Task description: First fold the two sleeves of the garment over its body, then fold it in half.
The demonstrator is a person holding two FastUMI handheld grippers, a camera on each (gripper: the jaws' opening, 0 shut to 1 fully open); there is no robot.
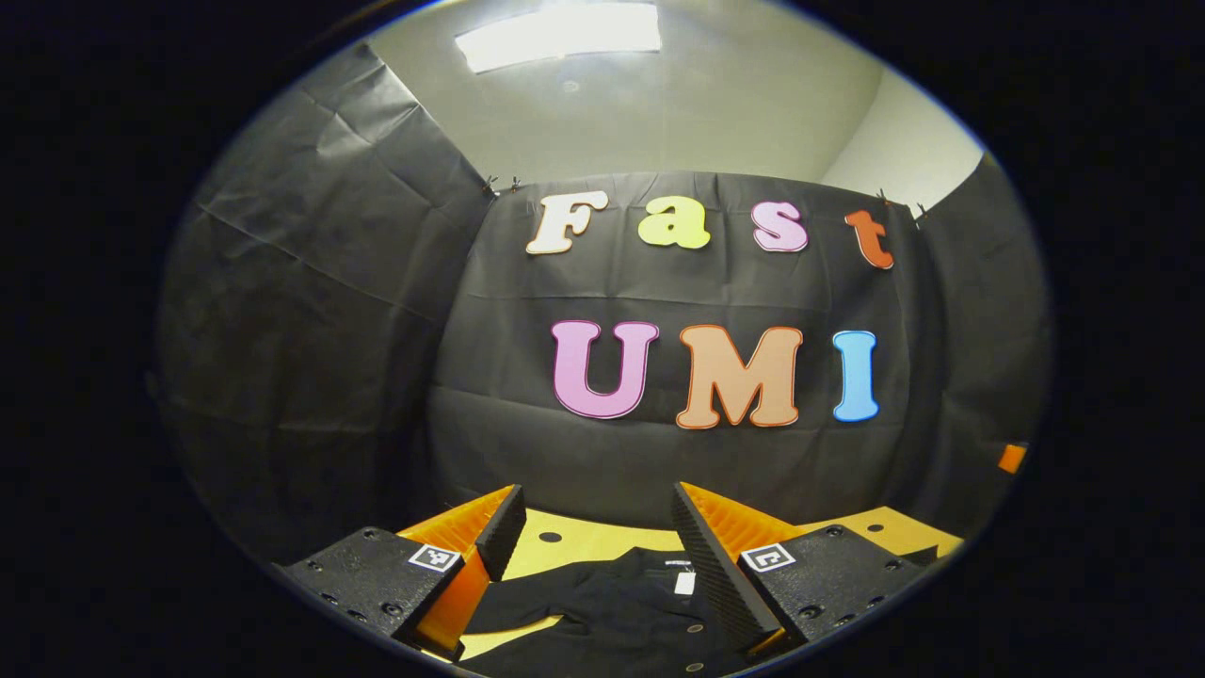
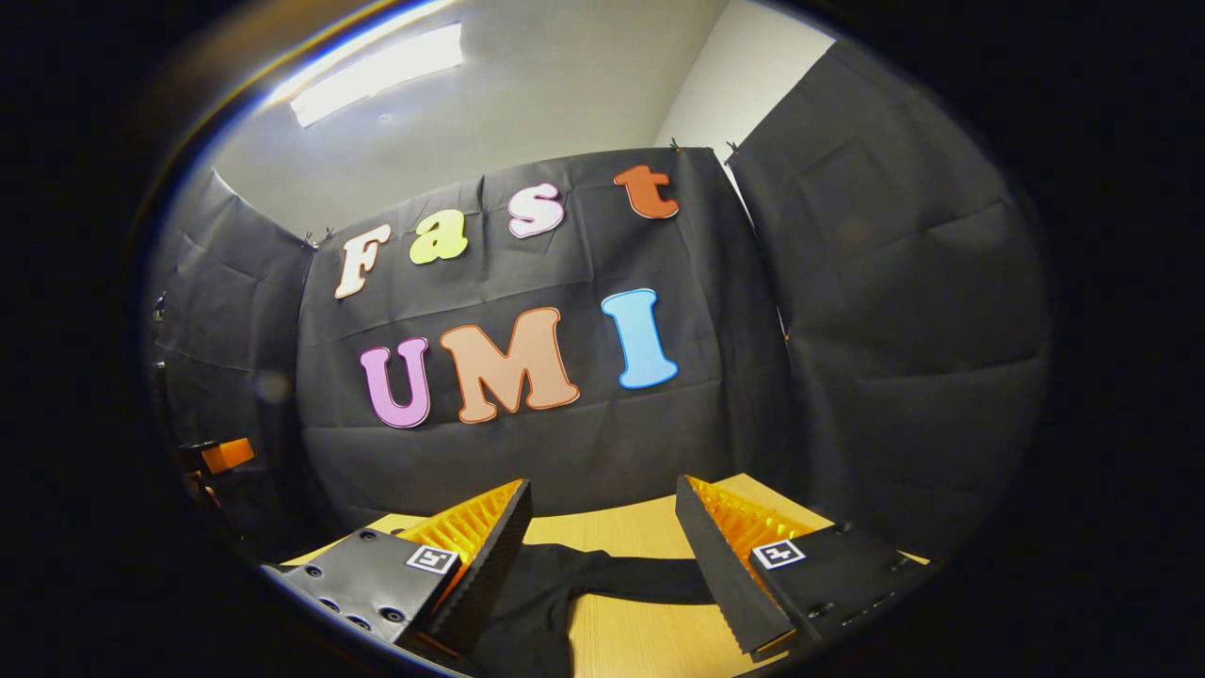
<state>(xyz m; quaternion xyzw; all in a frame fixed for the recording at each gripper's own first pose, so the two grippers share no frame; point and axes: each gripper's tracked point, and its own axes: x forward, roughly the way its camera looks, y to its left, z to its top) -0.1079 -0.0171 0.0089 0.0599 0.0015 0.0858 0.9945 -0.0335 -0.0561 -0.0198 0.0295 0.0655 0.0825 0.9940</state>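
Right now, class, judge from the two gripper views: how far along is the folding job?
Nothing looks done yet. The dark garment lies spread on the wooden table, collar tag showing, and one sleeve stretches out flat, not folded. Nothing is in hand: the left gripper and right gripper hang above the cloth with jaws apart. Both sleeve folds and the halving remain.

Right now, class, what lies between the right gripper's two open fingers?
In the right gripper view, a dark garment sleeve stretches across the wooden table between the right gripper's fingers, with bare table beyond and below it.
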